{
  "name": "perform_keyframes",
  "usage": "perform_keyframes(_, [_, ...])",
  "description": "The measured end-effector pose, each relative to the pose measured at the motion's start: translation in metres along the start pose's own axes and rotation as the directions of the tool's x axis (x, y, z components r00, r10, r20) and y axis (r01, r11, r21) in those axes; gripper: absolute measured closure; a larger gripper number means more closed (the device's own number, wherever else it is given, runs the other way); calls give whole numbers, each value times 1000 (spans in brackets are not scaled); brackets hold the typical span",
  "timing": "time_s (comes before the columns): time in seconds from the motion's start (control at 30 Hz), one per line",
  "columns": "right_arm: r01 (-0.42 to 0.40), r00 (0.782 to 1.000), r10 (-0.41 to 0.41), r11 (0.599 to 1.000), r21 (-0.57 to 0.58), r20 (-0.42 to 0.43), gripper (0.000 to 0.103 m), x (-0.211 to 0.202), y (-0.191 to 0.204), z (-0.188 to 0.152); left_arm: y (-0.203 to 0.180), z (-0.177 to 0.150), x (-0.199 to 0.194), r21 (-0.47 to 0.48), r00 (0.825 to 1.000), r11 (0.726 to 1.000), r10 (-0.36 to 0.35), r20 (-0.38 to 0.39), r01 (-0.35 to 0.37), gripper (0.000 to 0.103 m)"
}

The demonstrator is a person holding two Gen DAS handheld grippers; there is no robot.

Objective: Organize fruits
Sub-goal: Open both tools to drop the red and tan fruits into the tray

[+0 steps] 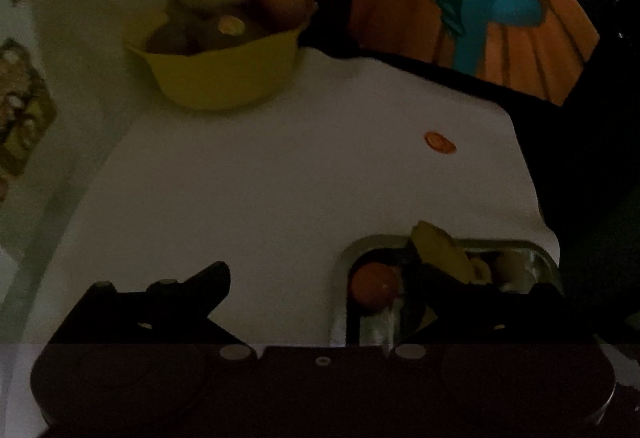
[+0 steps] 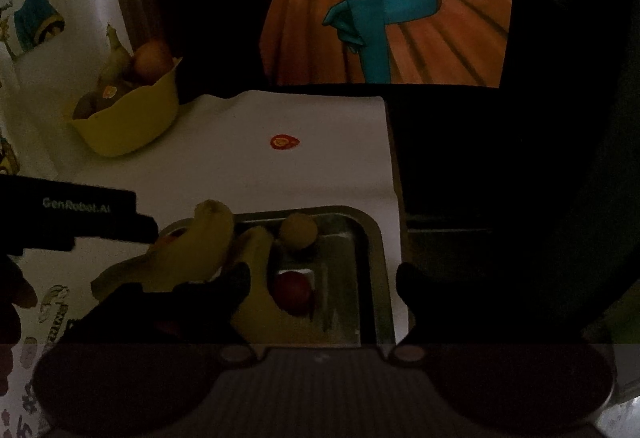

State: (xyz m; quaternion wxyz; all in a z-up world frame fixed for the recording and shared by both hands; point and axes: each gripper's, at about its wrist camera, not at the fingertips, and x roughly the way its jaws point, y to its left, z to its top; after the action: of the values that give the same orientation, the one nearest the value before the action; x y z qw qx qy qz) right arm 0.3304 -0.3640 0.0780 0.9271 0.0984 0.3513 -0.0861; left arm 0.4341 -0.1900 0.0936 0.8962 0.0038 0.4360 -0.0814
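- Yellow bananas (image 2: 224,258) are being seen lying across the near-left corner of the metal tray (image 2: 372,238), one end overhanging its rim onto the counter (image 2: 240,182); judged from the task, they are being gathered there as one sorted group.
- A red fruit (image 2: 294,292) and a small yellow fruit (image 2: 298,232) are lying loose in the same tray, apart from each other.
- A yellow bowl (image 1: 224,78) is standing well apart at the far left of the counter, and more fruit is being held in it: bananas, a round orange one and darker ones, so that the sorting is judged well advanced.
- The left tool (image 1: 384,290) is being held wide open, with nothing between its fingers; one finger is over the bare counter and the other over the tray's edge.
- The right tool (image 2: 324,294) is also being held open over the tray; its left finger is overlapping the bananas in view, but nothing is being pinched.
- The right view is showing the tray's whole contents and the left tool's body entering from the left; the left view is giving only a corner of the tray, but a fuller look into the bowl.
- A small red sticker (image 2: 285,142) is lying on the counter between bowl and tray.
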Motion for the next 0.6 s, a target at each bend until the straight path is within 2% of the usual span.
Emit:
perform_keyframes(0.23, [-33,999,33,999,8,26,4,-19,5,-12,3,-13,-30,0,997,1000,0,78,0,1])
perform_keyframes(0.6, [-80,995,79,996,32,54,0,-45,4,-21,8,-35,-59,-63,993,998,33,117,-26,1])
